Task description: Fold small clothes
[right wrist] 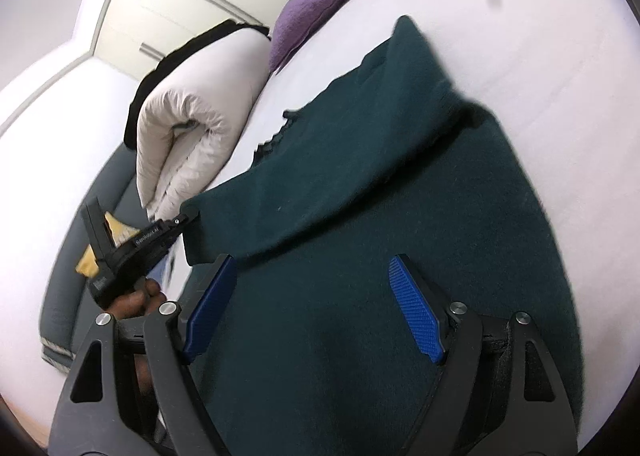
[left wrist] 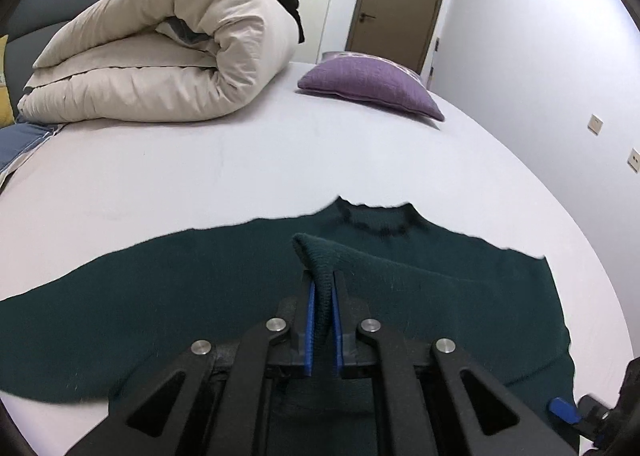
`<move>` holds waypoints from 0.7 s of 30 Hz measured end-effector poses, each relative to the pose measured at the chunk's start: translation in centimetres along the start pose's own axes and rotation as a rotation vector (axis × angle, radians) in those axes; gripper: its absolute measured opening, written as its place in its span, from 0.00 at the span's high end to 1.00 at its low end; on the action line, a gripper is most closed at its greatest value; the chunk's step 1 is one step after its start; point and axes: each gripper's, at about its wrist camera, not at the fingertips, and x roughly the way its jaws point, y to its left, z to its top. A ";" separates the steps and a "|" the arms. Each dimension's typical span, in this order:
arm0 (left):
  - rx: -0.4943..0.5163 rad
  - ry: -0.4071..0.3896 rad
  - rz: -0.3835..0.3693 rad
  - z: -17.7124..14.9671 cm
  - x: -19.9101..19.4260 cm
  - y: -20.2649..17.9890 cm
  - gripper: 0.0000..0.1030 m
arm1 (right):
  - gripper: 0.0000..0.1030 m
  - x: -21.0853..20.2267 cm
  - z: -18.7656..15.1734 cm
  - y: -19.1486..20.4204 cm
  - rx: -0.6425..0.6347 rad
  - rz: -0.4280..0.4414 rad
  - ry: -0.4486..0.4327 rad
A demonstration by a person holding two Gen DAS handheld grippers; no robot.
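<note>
A dark green knit sweater (left wrist: 168, 280) lies spread on the white bed, collar (left wrist: 374, 218) away from me. My left gripper (left wrist: 322, 284) is shut on the cuff of its right sleeve (left wrist: 316, 256), which is folded across the body. The right wrist view shows the same sweater (right wrist: 380, 196) with the sleeve (right wrist: 320, 192) lifted over it, and the left gripper (right wrist: 188, 216) pinching the cuff. My right gripper (right wrist: 312, 276) is open and empty, just above the sweater's body. It also shows at the left wrist view's lower right corner (left wrist: 564, 410).
A rolled beige duvet (left wrist: 160, 56) lies at the far left of the bed (left wrist: 200, 160). A purple cushion (left wrist: 368, 84) sits at the far side. A brown door (left wrist: 400, 4) and white walls stand behind. A grey headboard (right wrist: 64, 256) and a yellow pillow (right wrist: 90, 262) lie to the left.
</note>
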 end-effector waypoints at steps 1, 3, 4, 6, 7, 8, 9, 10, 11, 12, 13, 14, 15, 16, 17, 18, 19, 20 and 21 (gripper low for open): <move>-0.008 0.010 -0.002 0.0 0.9 0.4 0.92 | 0.25 0.0 0.8 -0.4 0.033 -0.002 -0.011; -0.026 0.041 0.006 -0.5 2.5 1.0 0.92 | 0.23 0.5 2.2 -1.1 0.099 0.011 -0.019; -0.041 0.068 0.009 -1.0 3.5 1.4 0.92 | 0.24 1.0 3.1 -1.4 0.124 0.023 -0.016; -0.061 0.091 0.011 -2.2 4.1 1.9 0.92 | 0.24 2.3 4.4 -2.1 0.159 -0.006 0.008; -0.066 0.093 0.006 -2.8 4.2 2.1 0.92 | 0.24 2.7 5.1 -2.3 0.179 -0.004 0.000; -0.066 0.091 0.006 -3.0 4.1 2.1 0.92 | 0.24 2.7 5.6 -2.4 0.185 -0.001 -0.016; -0.071 0.085 0.000 -3.3 3.8 2.3 0.92 | 0.24 2.5 6.1 -2.5 0.191 -0.007 -0.039; -0.079 0.078 -0.005 -3.5 3.5 2.4 0.92 | 0.25 1.9 6.6 -2.8 0.204 -0.012 -0.086; -0.087 0.075 -0.010 -3.5 3.3 2.5 0.92 | 0.26 1.3 6.8 -3.3 0.223 -0.016 -0.120; -0.098 0.067 -0.018 -3.5 3.1 2.6 0.92 | 0.35 0.8 7.0 -4.0 0.252 -0.024 -0.148; -0.101 0.065 -0.021 -3.6 2.9 2.7 0.92 | 0.40 0.4 6.9 -5.0 0.299 -0.010 -0.162; -0.104 0.066 -0.024 -3.7 2.8 2.6 0.92 | 0.52 0.2 6.8 -6.2 0.348 0.011 -0.166; -0.105 0.063 -0.023 -3.9 2.7 2.5 0.92 | 0.58 0.0 6.5 -6.9 0.369 0.024 -0.169; -0.108 0.058 -0.023 -4.1 2.4 2.4 0.92 | 0.60 -0.1 6.4 -7.2 0.367 0.030 -0.170; -0.112 0.059 -0.029 -4.2 2.3 2.3 0.92 | 0.60 -0.2 6.2 -7.2 0.354 0.035 -0.173; -0.123 0.062 -0.039 -4.3 2.1 2.2 0.92 | 0.59 -0.2 6.1 -7.1 0.342 0.032 -0.173; -0.130 0.064 -0.048 -4.3 2.0 2.2 0.92 | 0.58 -0.2 6.1 -6.7 0.325 0.019 -0.166; -0.135 0.069 -0.059 -4.2 1.9 2.2 0.92 | 0.58 -0.4 6.1 -6.5 0.319 0.010 -0.156; -0.144 0.073 -0.073 -4.0 1.6 2.3 0.92 | 0.55 -0.5 6.2 -6.1 0.313 0.002 -0.138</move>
